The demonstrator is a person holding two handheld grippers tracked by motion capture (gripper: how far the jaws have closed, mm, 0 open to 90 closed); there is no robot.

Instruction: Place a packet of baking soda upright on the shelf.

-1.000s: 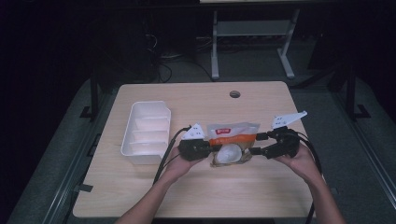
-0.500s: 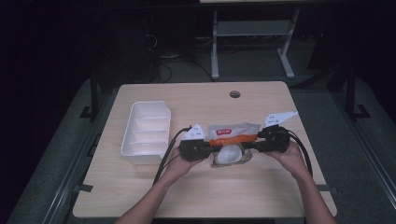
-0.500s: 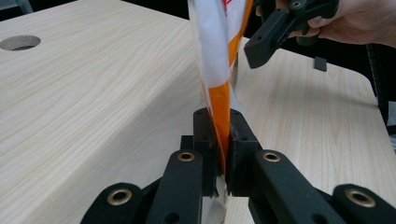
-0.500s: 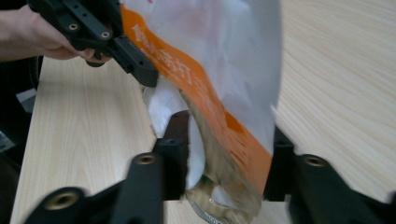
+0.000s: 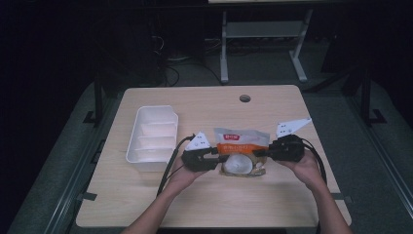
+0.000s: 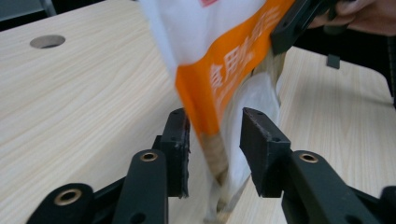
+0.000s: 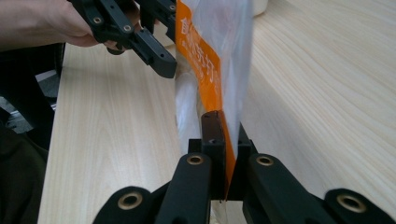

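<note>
**Bag passed from left grip to right at mid-table**

An orange-and-white plastic bag (image 5: 242, 146) lies near the middle of the wooden table (image 5: 204, 204), slightly toward the near edge, with a pale round mass showing through its clear lower part. The two grippers flank it, one at each end.

The left gripper (image 5: 213, 157) sits at the bag's left edge. Its jaws have just been opening. In the left gripper view the bag (image 6: 224, 93) hangs between the two black pads, the orange band close to the left pad (image 6: 177, 149), while a clear gap separates the film from the right pad (image 6: 259, 149). The jaws stand spread around the bag without pressing on it.

The right gripper (image 5: 263, 152) is at the bag's right edge. Its jaws have just been closing. In the right gripper view the pads (image 7: 215, 135) are pressed together on the bag's edge (image 7: 219, 70), the orange strip and clear film pinched between them. The same view shows the left gripper farther off, at the bag's other end, held by a hand (image 7: 42, 23).

A white tray (image 5: 152, 136) with several compartments stands to the left of the bag, well apart from it and just beside the left hand's cable. A round hole (image 5: 245, 98) is cut in the tabletop toward the far edge.
</note>
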